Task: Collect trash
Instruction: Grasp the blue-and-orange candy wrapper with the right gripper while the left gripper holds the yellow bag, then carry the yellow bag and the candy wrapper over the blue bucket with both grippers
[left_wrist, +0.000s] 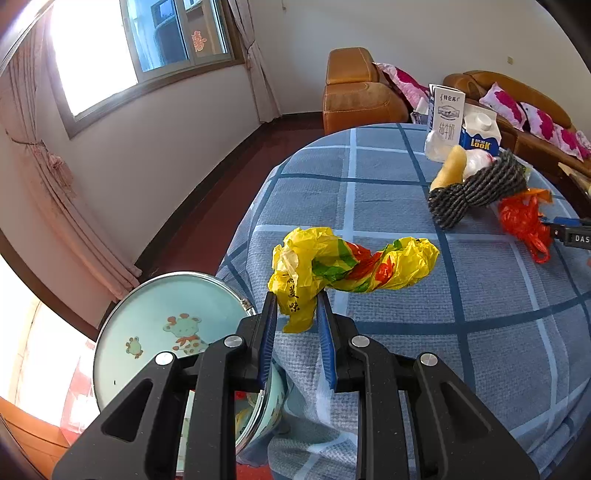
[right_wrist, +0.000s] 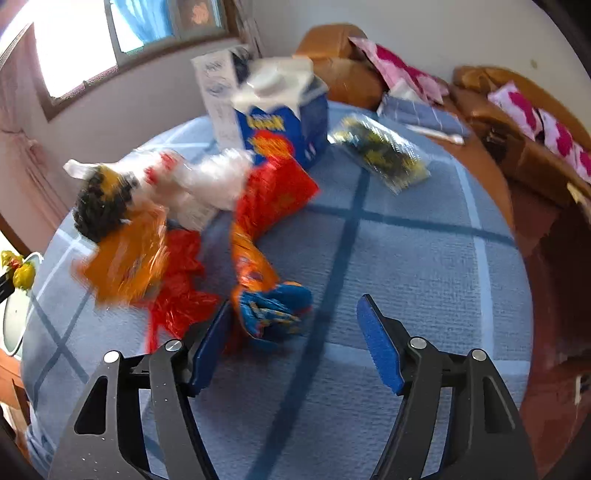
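Note:
My left gripper is shut on one end of a twisted yellow plastic bag with red and green print. The rest of the bag hangs out over the edge of the blue checked table. That bag also shows small at the far left of the right wrist view. My right gripper is open, low over the cloth. The blue end of an orange-and-blue snack wrapper lies between its fingers, close to the left fingertip. A crumpled red bag lies just left of it.
A pale green enamel basin sits below the table edge at the left. Further back lie an orange wrapper, a clear bag, a grey knitted cloth, a blue carton, a white carton and a yellow-black packet. Brown sofas stand behind.

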